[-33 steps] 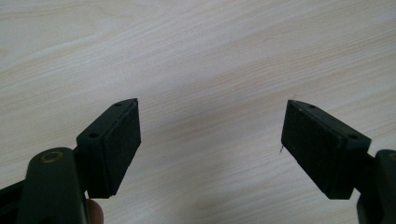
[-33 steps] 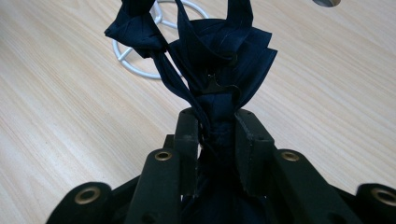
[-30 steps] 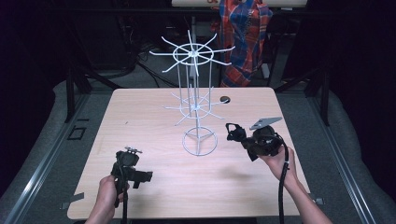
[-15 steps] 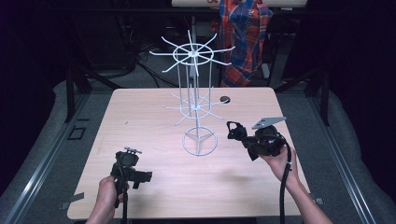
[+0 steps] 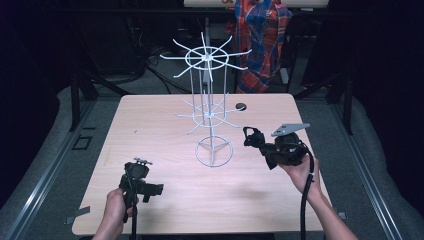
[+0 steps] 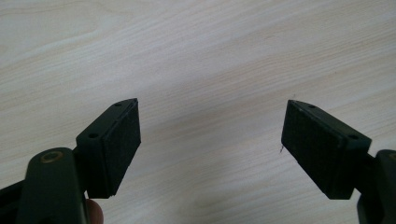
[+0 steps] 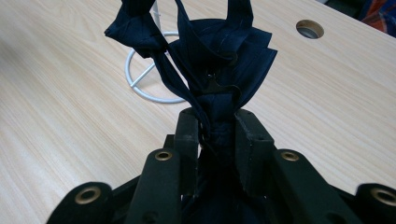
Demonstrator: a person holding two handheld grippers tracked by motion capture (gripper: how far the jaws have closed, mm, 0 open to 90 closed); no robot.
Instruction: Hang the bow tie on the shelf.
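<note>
Right of centre in the high view, the right gripper (image 5: pixel 256 140) is clamped on a dark navy folded cloth item with a small metal clip (image 7: pixel 219 60), held above the pale wood-grain table (image 5: pixel 150 125) just beside the ring base of the white wire spinner rack with radiating hook arms (image 5: pixel 210 112).

Cloth bunches upward out of the jaws, one corner flopping toward upper left of the right gripper view. Judged soft, light, limp; not fragile. It will sag, so best gripped near the clip or a folded edge, not loose fabric.

Lower left of the high view, the left gripper (image 6: pixel 210 140) sits low over bare table, jaws spread wide, holding nothing.
</note>
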